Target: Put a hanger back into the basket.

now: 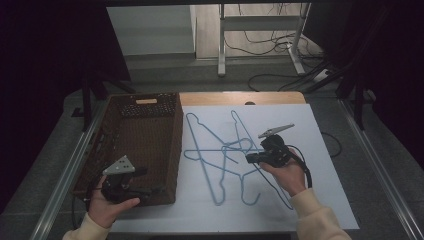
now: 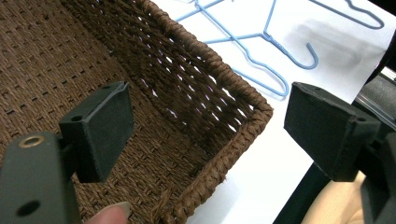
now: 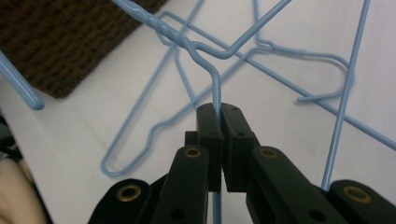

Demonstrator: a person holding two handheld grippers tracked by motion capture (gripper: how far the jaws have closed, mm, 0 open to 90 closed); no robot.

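Note:
A tangle of light-blue wire hangers (image 1: 220, 150) lies on the white sheet (image 1: 320, 190) in the middle of the table. My right gripper (image 1: 250, 159) is shut on the wire of one hanger (image 3: 215, 86), whose bent neck rises just past the closed tips (image 3: 219, 112); the other hangers (image 3: 299, 56) cross beneath it. A brown woven basket (image 1: 177, 145) stands at the left. My left gripper (image 1: 142, 181) hovers at the basket's near right corner (image 2: 252, 107), jaws open (image 2: 215, 126) with nothing between the pads.
The white sheet covers most of a wooden table (image 1: 240, 97). Metal rails run along both table sides. Behind the table are desk legs (image 1: 221, 45) and floor cables. A bare strip of sheet (image 2: 261, 163) lies beside the basket.

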